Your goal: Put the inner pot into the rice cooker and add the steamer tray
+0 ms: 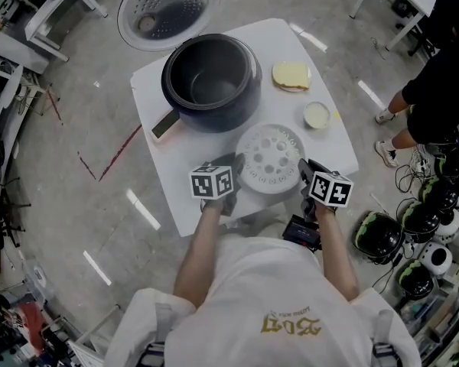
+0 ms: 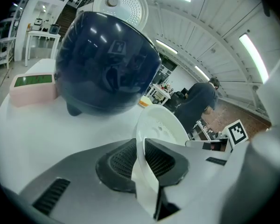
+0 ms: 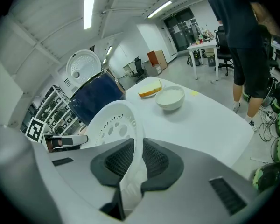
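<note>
Closest to the head camera, the person's white shirt (image 1: 252, 304) gives way to two forearms reaching forward side by side, each tool tipped downward with its marker cube on top. By the look of the dark rice cooker (image 1: 249, 102) at the far-left part of the worktop (image 1: 176, 197), the first step is done. The inner pot (image 1: 214, 82) seems already seated, and the lid (image 1: 168, 10) stands open beyond the far edge. What remains is the steamer tray (image 1: 270, 159), which sits by the near edge, just in front of the cooker. The left tool (image 2: 141, 157) is pinched on its left rim and the right tool (image 3: 136, 160) on the opposite rim, with the ribbed pads pressing the thin white wall from both sides. The tray looks raised a little off the surface, though I cannot be sure. It still has to be carried over the pot and lowered in level. A small bowl (image 1: 317, 115) and a yellow sponge-like piece (image 1: 291, 76) lie toward the right corner, and someone in dark clothes (image 1: 436, 90) stands beyond it.
</note>
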`<state>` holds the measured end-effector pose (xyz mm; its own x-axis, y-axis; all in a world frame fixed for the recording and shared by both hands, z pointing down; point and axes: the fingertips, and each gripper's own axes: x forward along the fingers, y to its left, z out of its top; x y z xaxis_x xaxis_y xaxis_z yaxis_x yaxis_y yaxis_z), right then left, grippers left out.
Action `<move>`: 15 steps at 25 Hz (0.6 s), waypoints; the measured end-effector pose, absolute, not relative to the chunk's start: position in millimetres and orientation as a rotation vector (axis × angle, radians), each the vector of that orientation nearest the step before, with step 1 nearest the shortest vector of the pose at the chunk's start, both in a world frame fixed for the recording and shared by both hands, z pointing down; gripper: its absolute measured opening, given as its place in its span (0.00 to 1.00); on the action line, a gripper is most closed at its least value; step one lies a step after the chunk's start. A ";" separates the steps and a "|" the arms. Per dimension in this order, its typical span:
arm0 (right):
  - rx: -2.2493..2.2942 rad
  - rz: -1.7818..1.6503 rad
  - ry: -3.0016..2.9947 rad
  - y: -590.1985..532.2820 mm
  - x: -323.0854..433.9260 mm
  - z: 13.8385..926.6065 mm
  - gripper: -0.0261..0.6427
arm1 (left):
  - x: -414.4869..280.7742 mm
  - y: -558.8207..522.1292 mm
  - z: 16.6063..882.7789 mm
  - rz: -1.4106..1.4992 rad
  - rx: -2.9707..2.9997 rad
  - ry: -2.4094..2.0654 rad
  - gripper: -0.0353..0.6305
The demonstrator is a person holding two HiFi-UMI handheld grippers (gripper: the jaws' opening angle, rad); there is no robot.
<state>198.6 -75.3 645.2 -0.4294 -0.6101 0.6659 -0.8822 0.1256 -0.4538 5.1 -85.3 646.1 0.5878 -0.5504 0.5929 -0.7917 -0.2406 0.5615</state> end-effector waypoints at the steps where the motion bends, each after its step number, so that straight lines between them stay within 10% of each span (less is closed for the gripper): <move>1: 1.458 1.204 -2.099 -74.1 198.3 642.6 0.14 | 4.5 -84.4 641.8 0.333 1.936 -1.079 0.16; 15: 1.507 1.145 -2.274 -55.7 173.8 572.1 0.12 | -20.3 -64.1 577.7 0.172 2.032 -1.144 0.15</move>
<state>173.8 -55.7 572.1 -0.4683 -0.7061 0.5311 -0.8472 0.1881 -0.4968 -20.3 -64.1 577.7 0.5849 -0.6675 0.4607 -0.7736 -0.2884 0.5643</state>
